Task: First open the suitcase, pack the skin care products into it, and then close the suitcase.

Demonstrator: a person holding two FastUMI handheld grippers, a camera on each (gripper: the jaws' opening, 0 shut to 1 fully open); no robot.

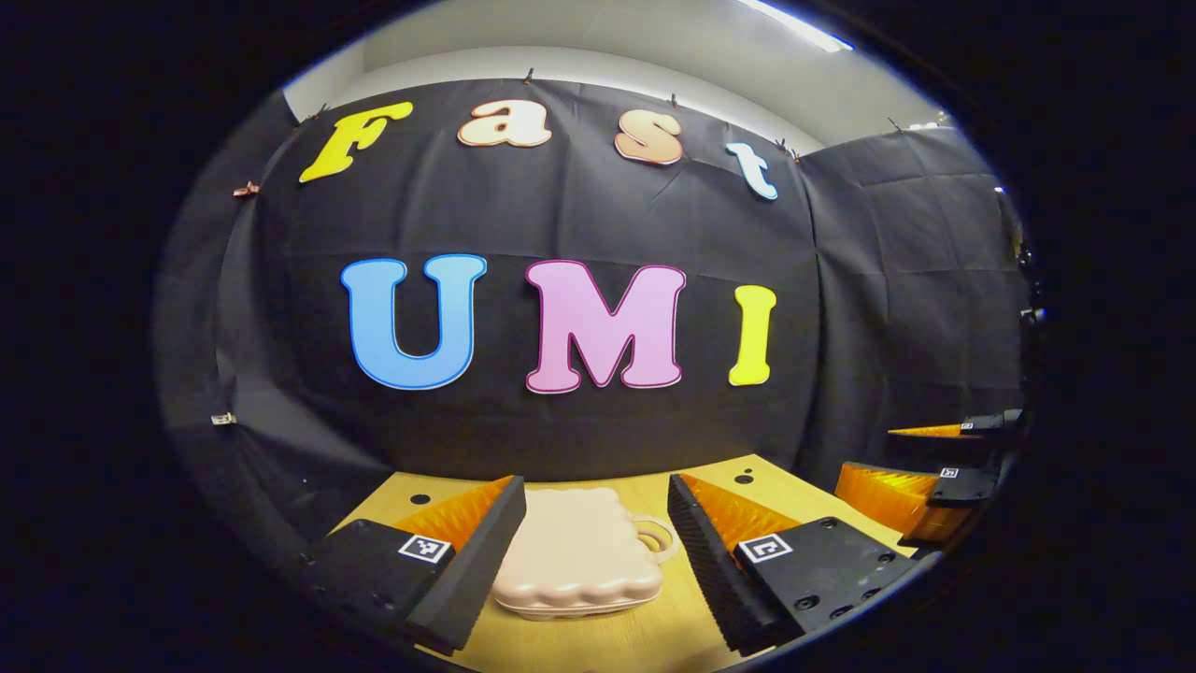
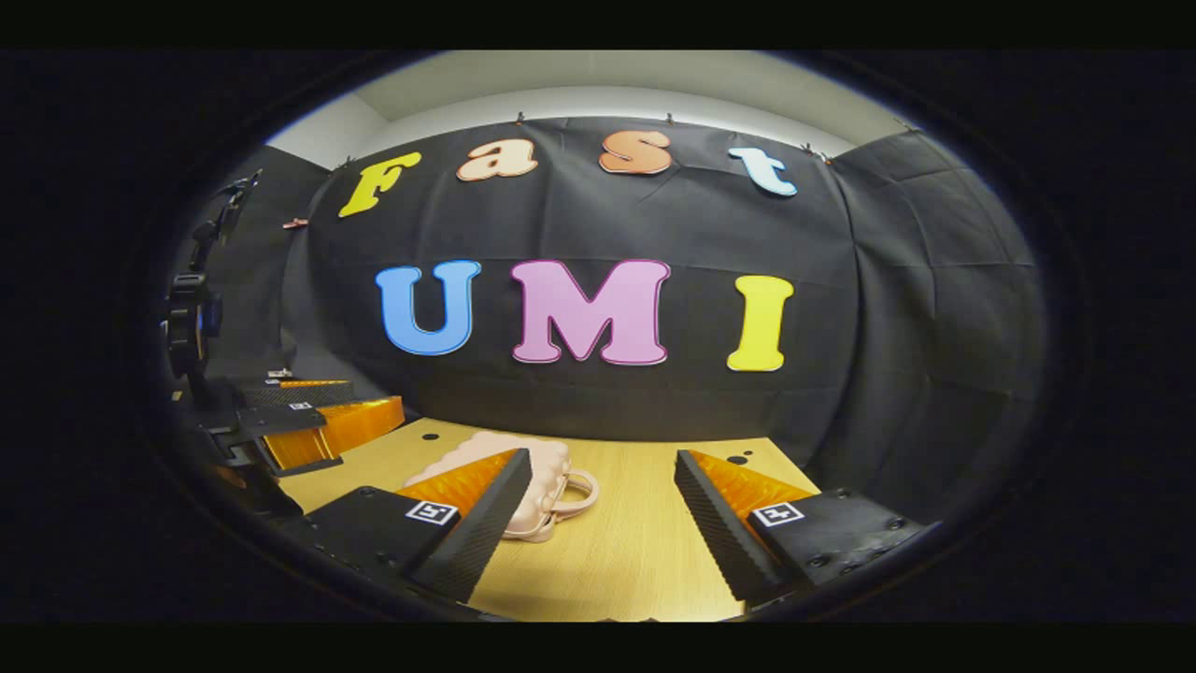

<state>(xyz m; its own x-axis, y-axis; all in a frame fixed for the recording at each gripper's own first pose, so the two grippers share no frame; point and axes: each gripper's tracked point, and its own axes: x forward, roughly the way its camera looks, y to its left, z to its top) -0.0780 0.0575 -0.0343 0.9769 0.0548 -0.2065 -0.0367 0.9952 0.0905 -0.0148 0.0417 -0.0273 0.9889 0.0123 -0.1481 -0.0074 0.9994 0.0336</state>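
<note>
A small pale pink suitcase (image 1: 577, 553) with a scalloped edge lies flat and closed on the wooden table (image 1: 645, 636), its loop handle (image 1: 656, 536) pointing right. My left gripper (image 1: 598, 537) stands open above the table, a finger on each side of the case without touching it. In the right gripper view the same suitcase (image 2: 542, 486) lies left of centre, partly behind the left finger (image 2: 467, 523). My right gripper (image 2: 603, 514) is open over bare table, to the right of the case, nothing between its fingers.
The right gripper (image 1: 934, 467) shows at the right edge of the left gripper view, and the left gripper (image 2: 299, 421) at the left edge of the right gripper view. Black cloth walls close the booth behind and beside the table. Small dark holes (image 1: 745, 477) mark the table's far edge.
</note>
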